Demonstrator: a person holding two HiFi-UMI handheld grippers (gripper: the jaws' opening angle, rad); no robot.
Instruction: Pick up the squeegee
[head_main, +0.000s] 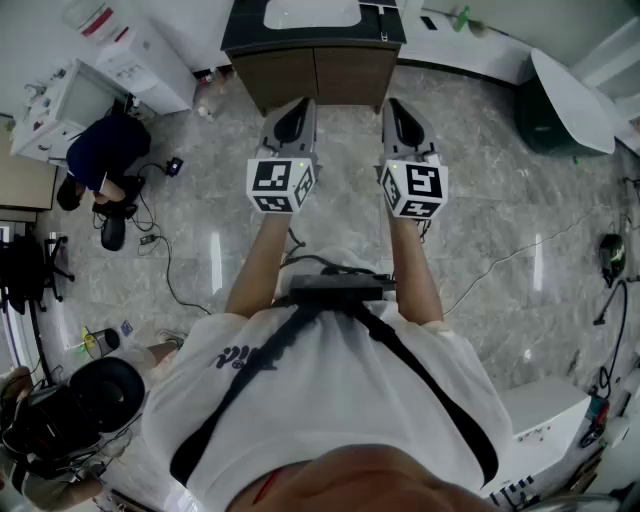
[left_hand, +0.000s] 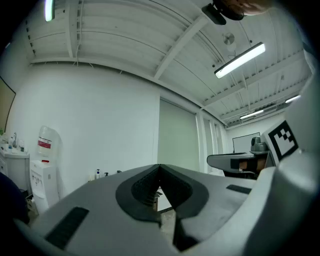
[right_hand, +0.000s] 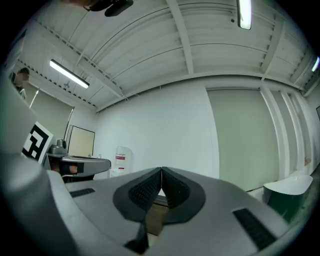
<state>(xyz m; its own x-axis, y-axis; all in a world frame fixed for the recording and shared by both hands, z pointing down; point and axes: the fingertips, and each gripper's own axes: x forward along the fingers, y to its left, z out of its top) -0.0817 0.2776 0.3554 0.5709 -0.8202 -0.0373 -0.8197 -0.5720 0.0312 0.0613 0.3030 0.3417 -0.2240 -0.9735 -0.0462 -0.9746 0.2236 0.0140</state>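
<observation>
Plainly, the squeegee cannot be made out in any of the three views, so its place cannot be told. The left gripper (head_main: 290, 122) and the right gripper (head_main: 406, 120) are held level, side by side and apart, out in front of the person's white shirt (head_main: 330, 390). In each gripper view the dark ribbed pads meet at the tips: the left gripper's (left_hand: 159, 168) jaws are clenched on nothing, and the right gripper's (right_hand: 161, 171) jaws are likewise pressed together and bare. Each carries its marker cube, left (head_main: 282, 185) and right (head_main: 414, 188). Ahead of both stands a brown cabinet (head_main: 315, 72) with a white basin (head_main: 310, 12) on a grey marble floor (head_main: 500, 260). At far left a person (head_main: 105, 165) crouches beside a white water dispenser (head_main: 130, 52).
</observation>
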